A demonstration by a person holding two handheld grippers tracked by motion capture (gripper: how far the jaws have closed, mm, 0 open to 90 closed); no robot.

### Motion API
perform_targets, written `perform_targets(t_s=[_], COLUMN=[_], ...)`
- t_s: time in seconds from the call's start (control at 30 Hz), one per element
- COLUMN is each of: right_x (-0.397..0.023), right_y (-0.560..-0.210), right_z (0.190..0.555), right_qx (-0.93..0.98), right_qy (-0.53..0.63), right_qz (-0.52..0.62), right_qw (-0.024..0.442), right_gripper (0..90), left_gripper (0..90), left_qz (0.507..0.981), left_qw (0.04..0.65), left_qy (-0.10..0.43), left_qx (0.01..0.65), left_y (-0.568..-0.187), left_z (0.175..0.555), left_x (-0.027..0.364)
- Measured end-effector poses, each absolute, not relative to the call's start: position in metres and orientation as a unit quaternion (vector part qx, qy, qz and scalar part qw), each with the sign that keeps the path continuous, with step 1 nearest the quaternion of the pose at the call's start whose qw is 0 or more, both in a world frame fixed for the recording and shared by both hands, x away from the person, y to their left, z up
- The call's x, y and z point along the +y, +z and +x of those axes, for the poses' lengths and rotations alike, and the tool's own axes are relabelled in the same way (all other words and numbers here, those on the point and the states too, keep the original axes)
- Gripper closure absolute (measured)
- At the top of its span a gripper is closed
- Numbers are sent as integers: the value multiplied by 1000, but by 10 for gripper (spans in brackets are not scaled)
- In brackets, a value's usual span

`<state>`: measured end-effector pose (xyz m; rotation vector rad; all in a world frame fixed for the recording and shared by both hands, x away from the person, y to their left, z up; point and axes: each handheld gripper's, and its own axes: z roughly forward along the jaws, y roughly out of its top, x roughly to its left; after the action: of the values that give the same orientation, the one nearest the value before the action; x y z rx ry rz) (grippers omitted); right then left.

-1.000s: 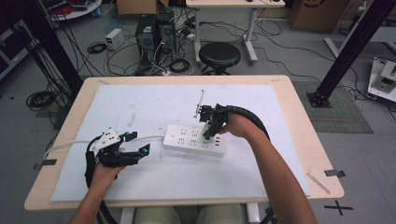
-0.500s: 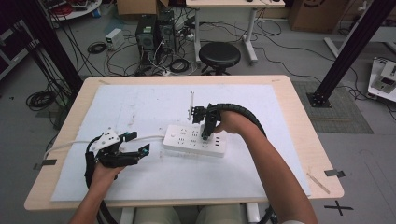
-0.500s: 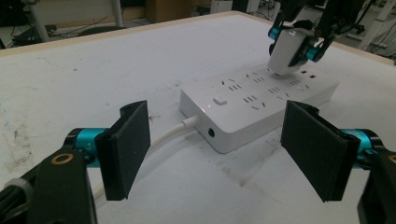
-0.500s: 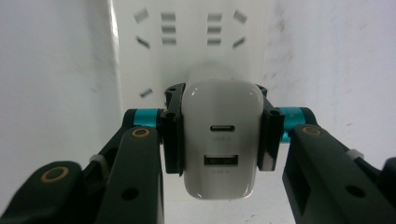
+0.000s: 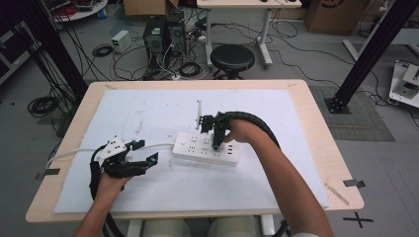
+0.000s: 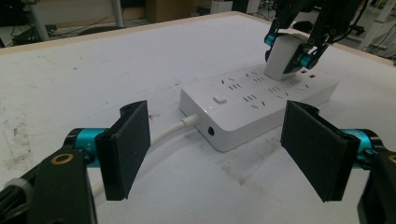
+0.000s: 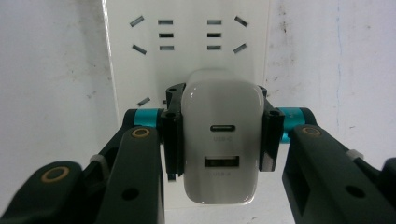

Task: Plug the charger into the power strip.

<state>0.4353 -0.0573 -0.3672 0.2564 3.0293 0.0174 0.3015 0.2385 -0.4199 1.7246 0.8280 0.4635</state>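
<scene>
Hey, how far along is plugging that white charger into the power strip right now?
Done: the right gripper is clamped on the white charger and holds it over the power strip. In hand: the charger is at a socket, base against the strip's face; whether it is fully seated cannot be told. Left: pressing it home if needed, then letting go. The left gripper is open, short of the strip's cable end.

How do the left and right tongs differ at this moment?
The left tongs are open and hold nothing; the right tongs are shut on a white charger. The left tongs sit low beside the power strip's cord end, pointing along the table; the right tongs point down over the strip. Both have black jaws with teal fittings.
</scene>
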Motion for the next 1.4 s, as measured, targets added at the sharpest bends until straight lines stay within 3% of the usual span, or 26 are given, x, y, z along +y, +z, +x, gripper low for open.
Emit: perform_targets(t_s=[0.63, 0.67, 0.73, 0.9, 1.2, 1.4], right_x=[-72, -73, -77, -89, -126, -160], right_y=[-370, -370, -367, -358, -343, -339], right_z=[436, 435, 436, 434, 422, 407], right_qx=[992, 992, 987, 977, 950, 925], right_qy=[65, 68, 99, 141, 205, 240], right_qz=[94, 97, 116, 152, 220, 268], right_qw=[48, 48, 51, 57, 80, 121], right_gripper=[626, 613, 482, 315, 219, 219], left_gripper=[241, 241, 241, 241, 241, 241], left_qz=[726, 726, 726, 724, 722, 720], left_qw=[554, 554, 553, 554, 556, 557], left_qy=[201, 201, 201, 203, 204, 206], left_qx=[355, 355, 356, 357, 358, 359], left_y=[-419, -419, -419, -417, -416, -416], left_z=[300, 300, 300, 299, 298, 297], left_x=[241, 241, 242, 243, 244, 245])
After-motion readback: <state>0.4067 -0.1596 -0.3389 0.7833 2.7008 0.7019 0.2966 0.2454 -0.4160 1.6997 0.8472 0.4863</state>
